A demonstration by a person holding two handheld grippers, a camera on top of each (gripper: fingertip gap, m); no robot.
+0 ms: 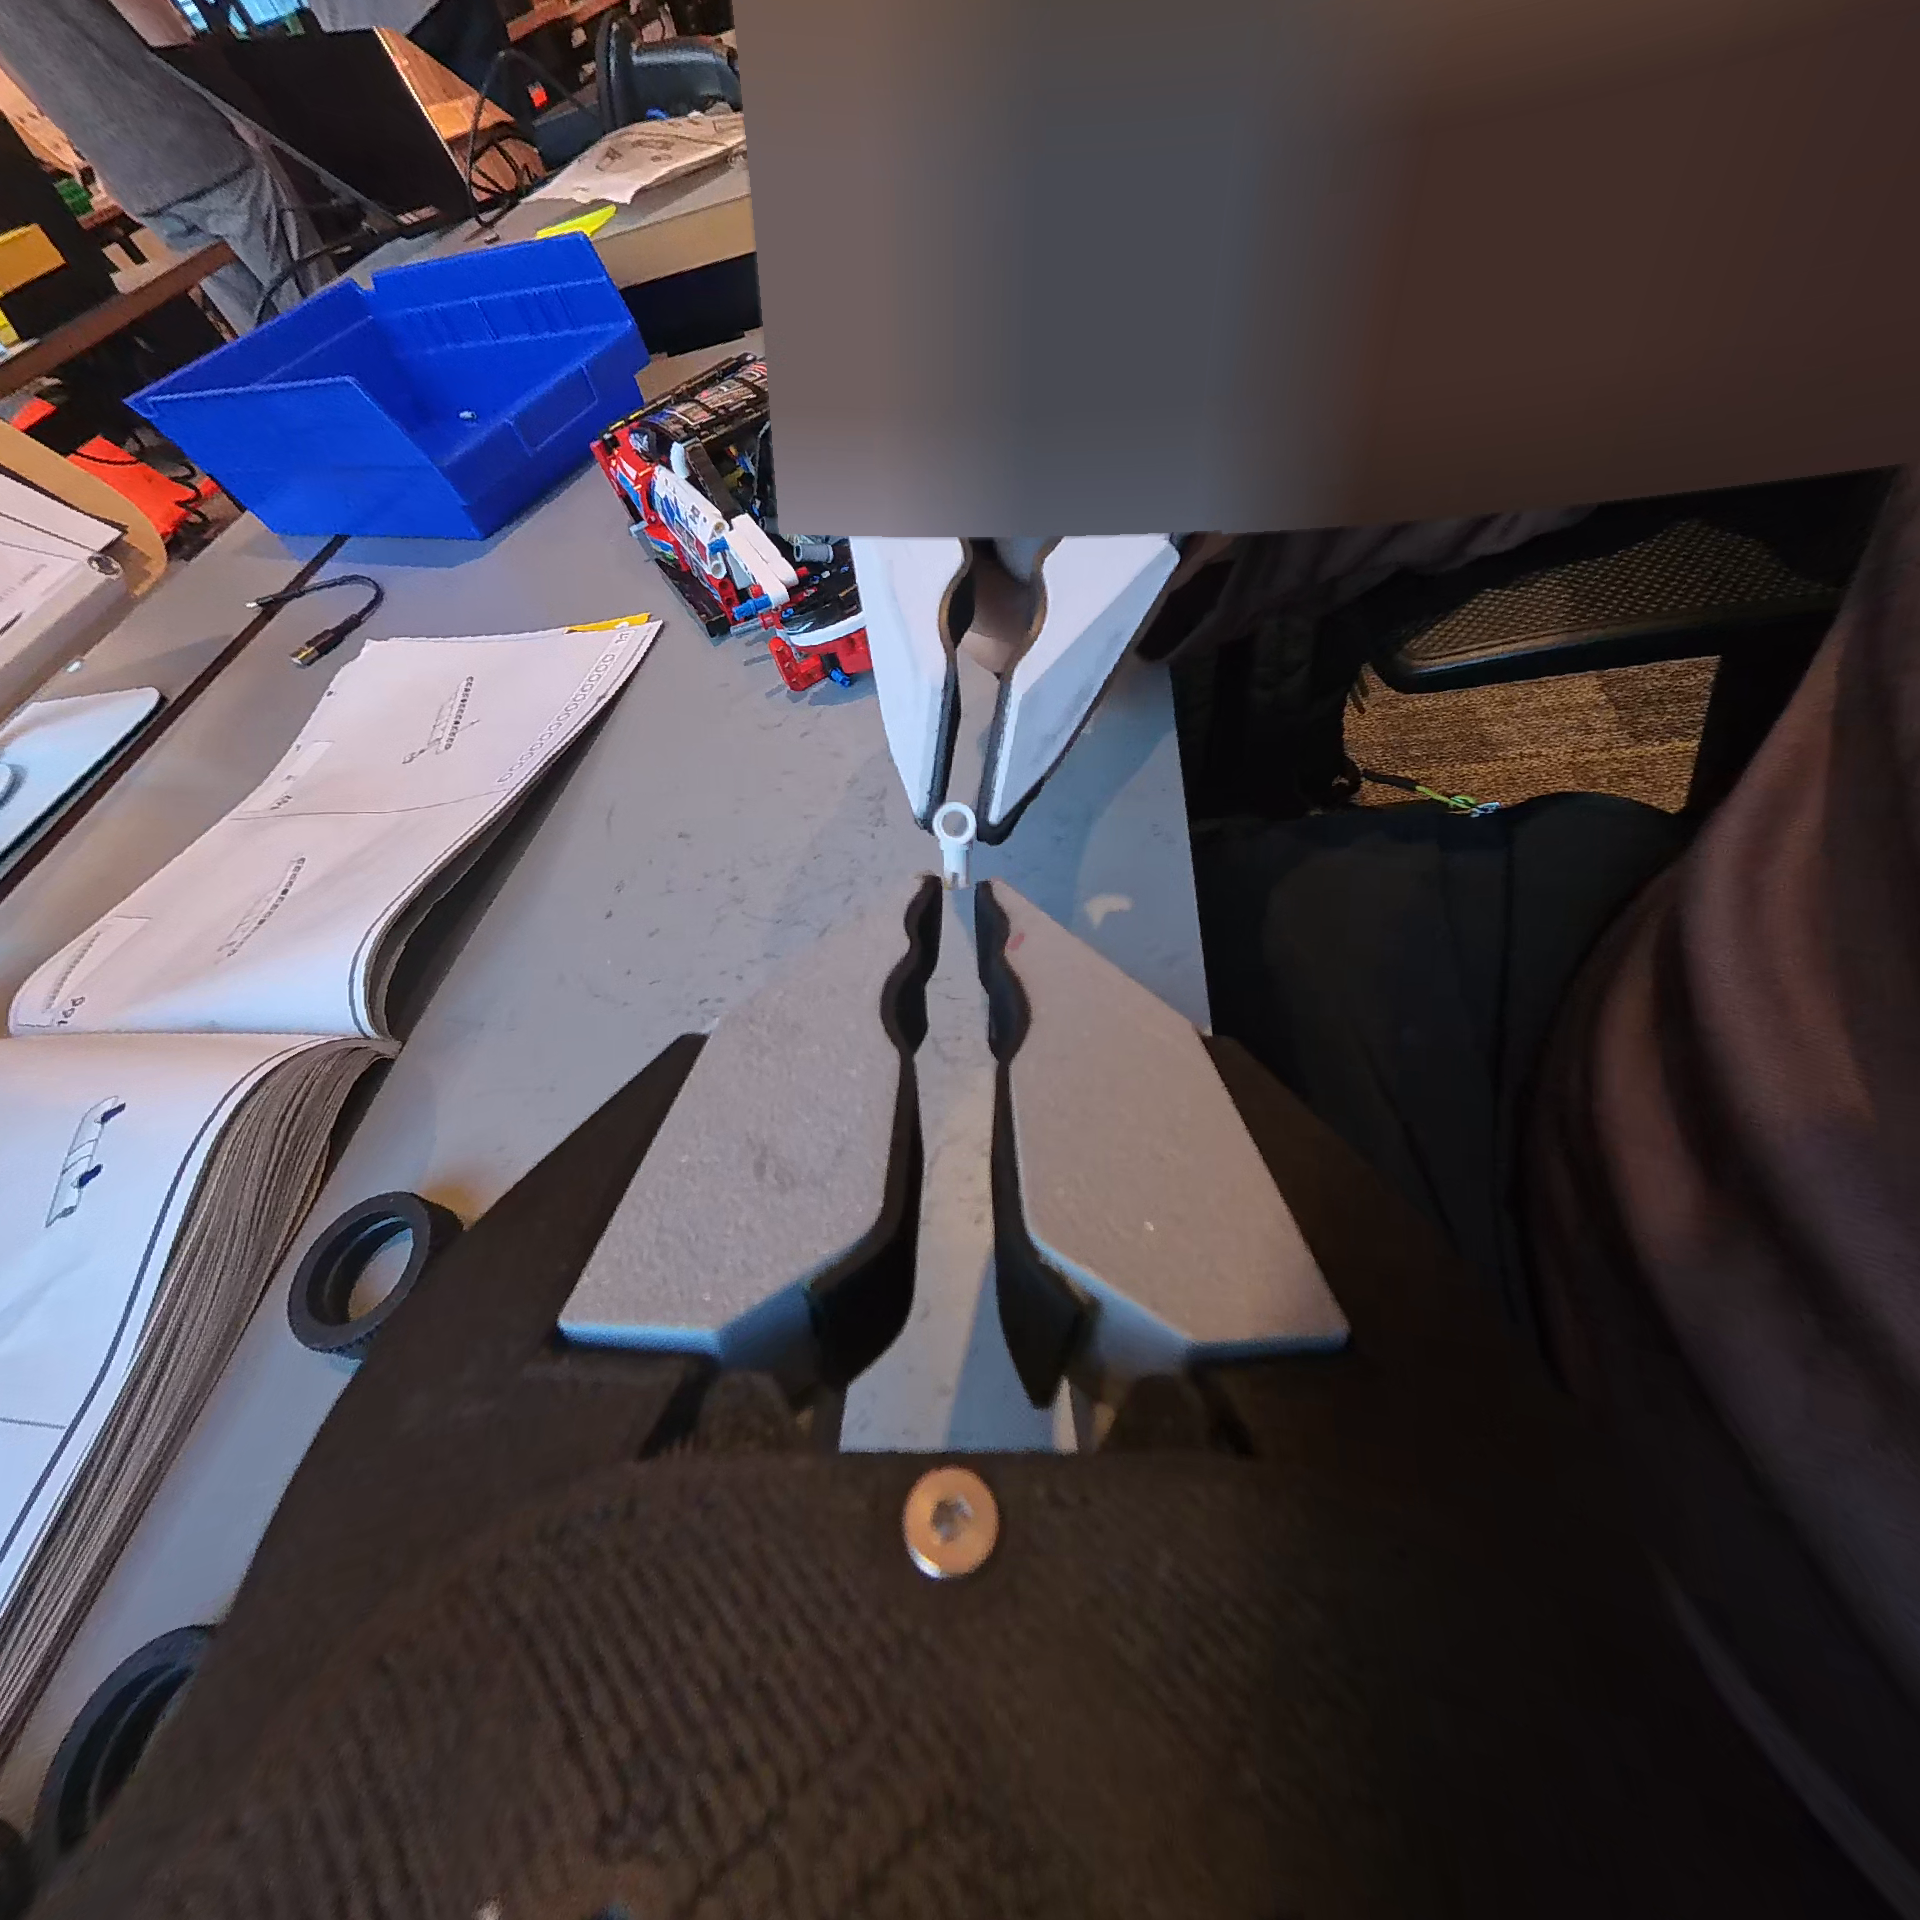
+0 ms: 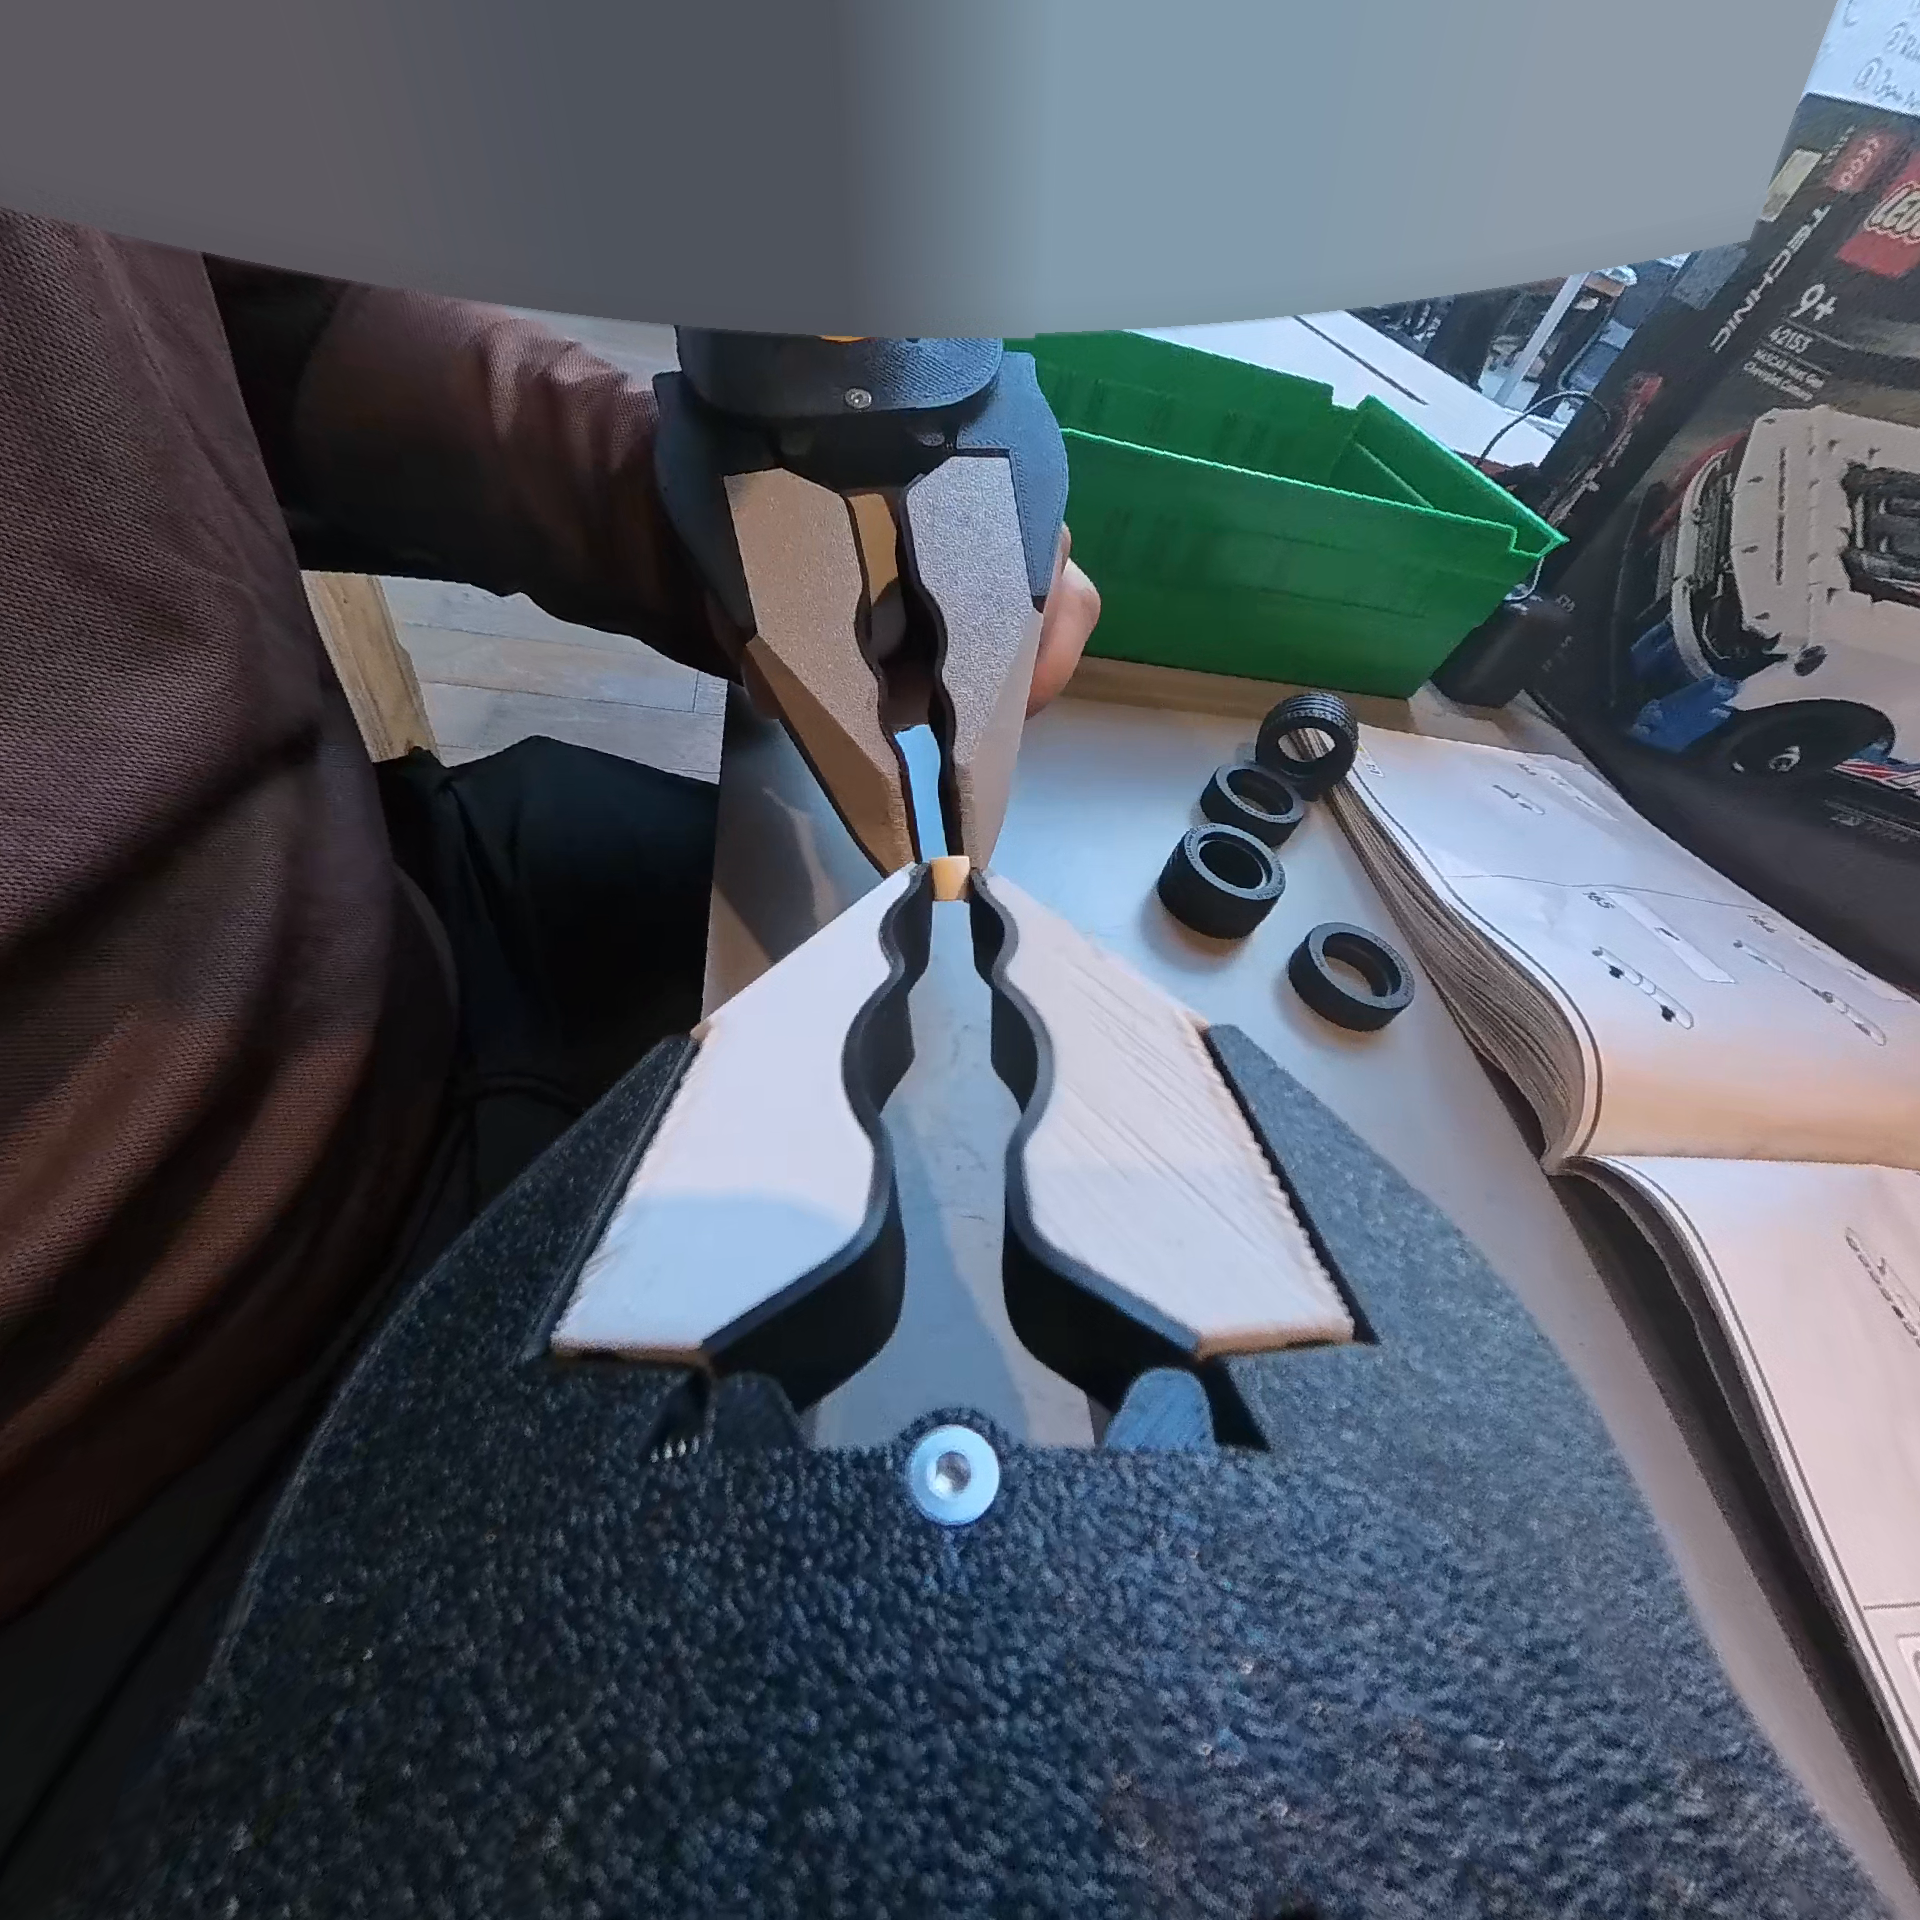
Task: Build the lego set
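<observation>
White connector (image 1: 954,840) pinched between both tools, tip-to-tip.

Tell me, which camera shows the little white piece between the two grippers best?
The left wrist view: the white piece shows its ring and stem, held between both grippers' tips. In the right wrist view only a small tan-looking sliver peeks out between the tips, its shape hidden.

A gray table (image 1: 665,883) holds an open book (image 1: 312,831), a blue bin (image 1: 395,416), a toy car (image 1: 717,509), four black tires (image 2: 1226,878) and a green bin (image 2: 1247,540).
</observation>
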